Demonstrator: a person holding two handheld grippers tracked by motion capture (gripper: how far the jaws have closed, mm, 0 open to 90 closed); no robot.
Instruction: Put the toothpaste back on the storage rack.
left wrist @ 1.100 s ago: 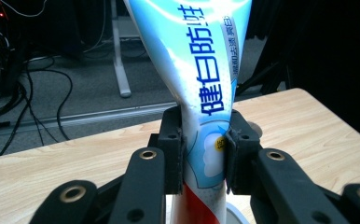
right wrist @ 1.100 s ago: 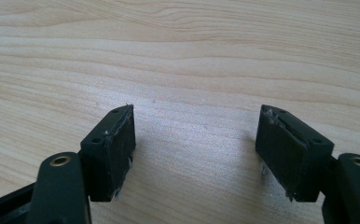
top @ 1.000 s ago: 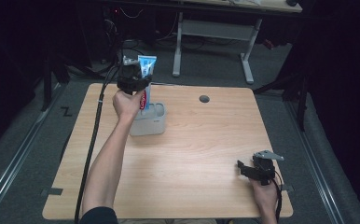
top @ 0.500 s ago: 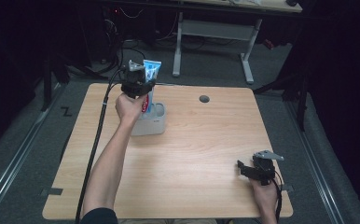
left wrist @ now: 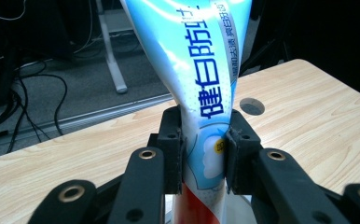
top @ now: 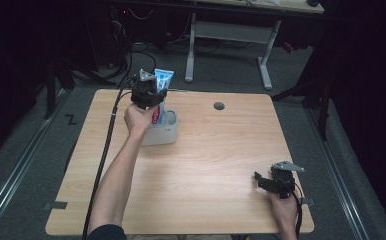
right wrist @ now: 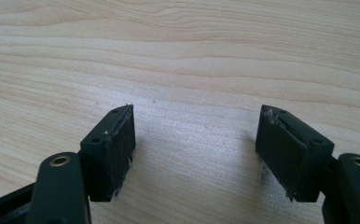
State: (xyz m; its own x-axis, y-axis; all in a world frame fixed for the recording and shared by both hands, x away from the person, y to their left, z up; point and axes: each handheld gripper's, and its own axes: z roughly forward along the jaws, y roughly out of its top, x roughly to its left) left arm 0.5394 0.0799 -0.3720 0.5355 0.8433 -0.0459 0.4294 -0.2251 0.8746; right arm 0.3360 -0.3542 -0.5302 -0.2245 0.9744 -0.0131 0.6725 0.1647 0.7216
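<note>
A blue, white and red toothpaste tube [left wrist: 201, 84] stands upright, crimped end up, with my left gripper [left wrist: 202, 151] shut on its middle; both pads press its sides. In the high view that left gripper [top: 149, 95] is over a grey holder [top: 162, 131] at the table's far left, and the tube [top: 162, 80] rises above the jaws, its red lower end at the holder's opening. Near the front right corner my right gripper [top: 270, 182] rests low over the wood. Its jaws [right wrist: 194, 151] stand wide open with bare tabletop between them.
The wooden table [top: 216, 160] has a round cable hole [top: 219, 106] at the far middle. A black cable [top: 106, 150] trails from the left gripper along the left forearm. A white desk frame [top: 231, 35] stands on the dark floor beyond.
The left gripper with the tube has shifted slightly rightward and toward the far edge over the holder. The right gripper has stayed where it was.
</note>
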